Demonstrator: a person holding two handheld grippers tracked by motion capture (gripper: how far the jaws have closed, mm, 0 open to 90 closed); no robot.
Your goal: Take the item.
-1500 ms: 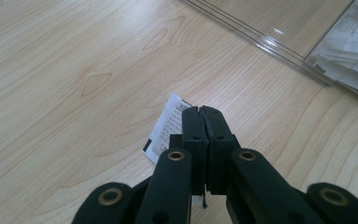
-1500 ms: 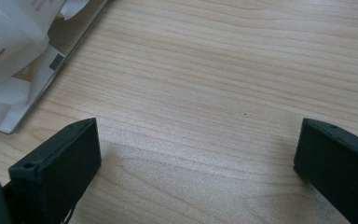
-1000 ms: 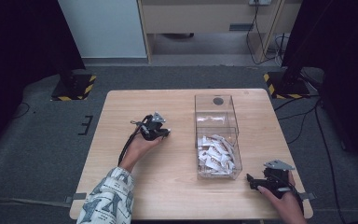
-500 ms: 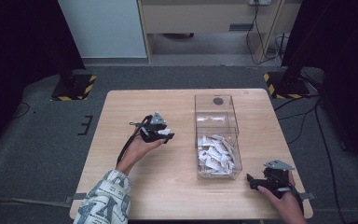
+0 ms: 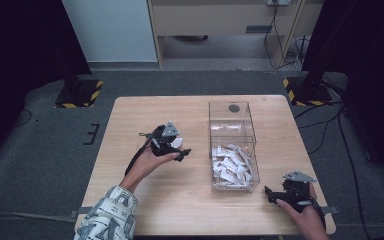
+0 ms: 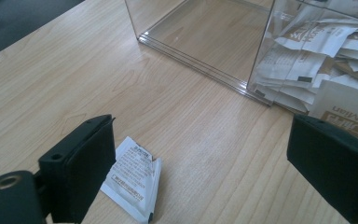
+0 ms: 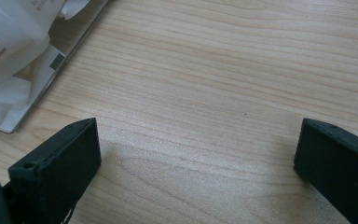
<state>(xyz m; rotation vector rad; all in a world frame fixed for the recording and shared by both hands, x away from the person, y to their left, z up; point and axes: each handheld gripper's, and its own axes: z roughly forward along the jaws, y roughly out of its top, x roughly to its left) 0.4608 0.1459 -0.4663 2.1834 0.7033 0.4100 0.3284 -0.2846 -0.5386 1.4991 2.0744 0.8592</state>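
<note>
Left gripper (image 6: 200,172) jaws have just been opening; small white paper sachet (image 6: 133,182) released mid-desk. We judge another pick from the clear box (image 5: 232,145) comes next.

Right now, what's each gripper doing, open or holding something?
Left gripper: fingers just opened, wide apart, holding nothing; a white packet lies on the table below.
Right gripper: open, holding nothing.

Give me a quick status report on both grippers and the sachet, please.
Left gripper just opened, nothing gripped. Sachet flat on table, beside one jaw. Right gripper open, empty. Nothing in the way.
</note>
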